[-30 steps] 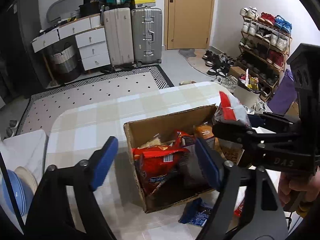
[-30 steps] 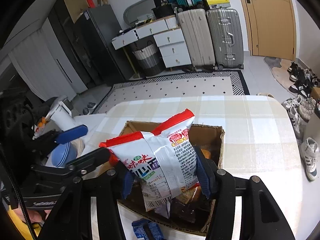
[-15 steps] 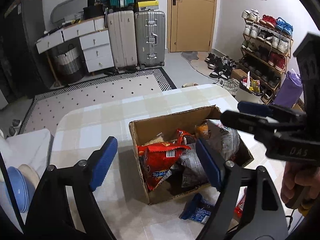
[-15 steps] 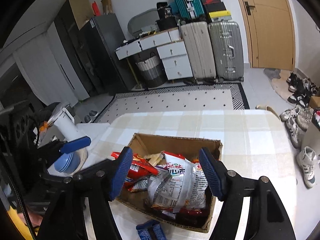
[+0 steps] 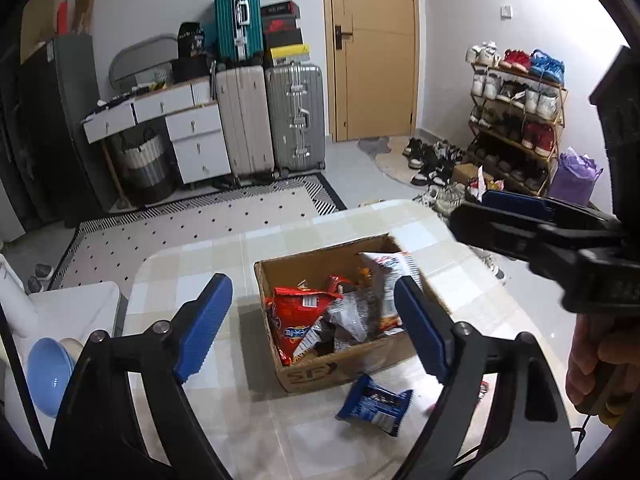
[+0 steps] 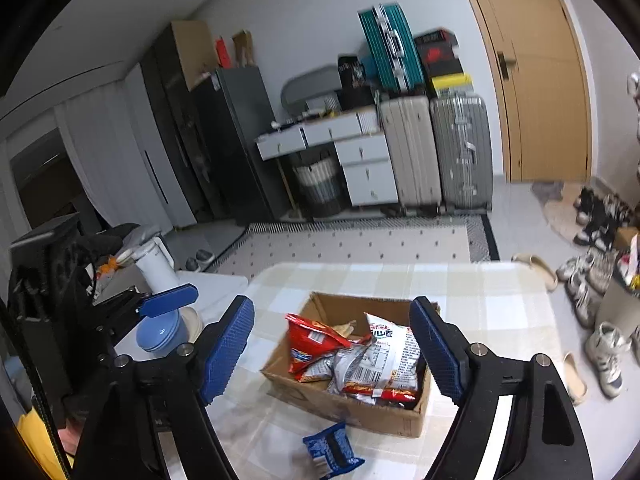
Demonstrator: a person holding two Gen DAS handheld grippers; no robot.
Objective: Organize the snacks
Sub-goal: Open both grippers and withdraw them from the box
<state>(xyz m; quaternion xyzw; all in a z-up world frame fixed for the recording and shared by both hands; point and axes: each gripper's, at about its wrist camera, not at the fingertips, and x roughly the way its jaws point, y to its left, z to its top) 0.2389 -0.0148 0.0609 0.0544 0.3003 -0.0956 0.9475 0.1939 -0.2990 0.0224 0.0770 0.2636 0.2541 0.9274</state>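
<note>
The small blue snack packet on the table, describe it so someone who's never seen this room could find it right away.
Start at the checked table and find the open cardboard box of snack bags. The blue packet lies flat on the tabletop just outside the box's near wall. It is the only blue one and the only snack seen outside the box; the others are red or silvery.

A white-walled room is shown: a wooden door (image 5: 376, 48), upright suitcases (image 5: 294, 116) beside white drawers (image 5: 192, 136), a shoe rack (image 5: 516, 120), and a patterned rug (image 5: 200, 224) laid on grey tiles.
</note>
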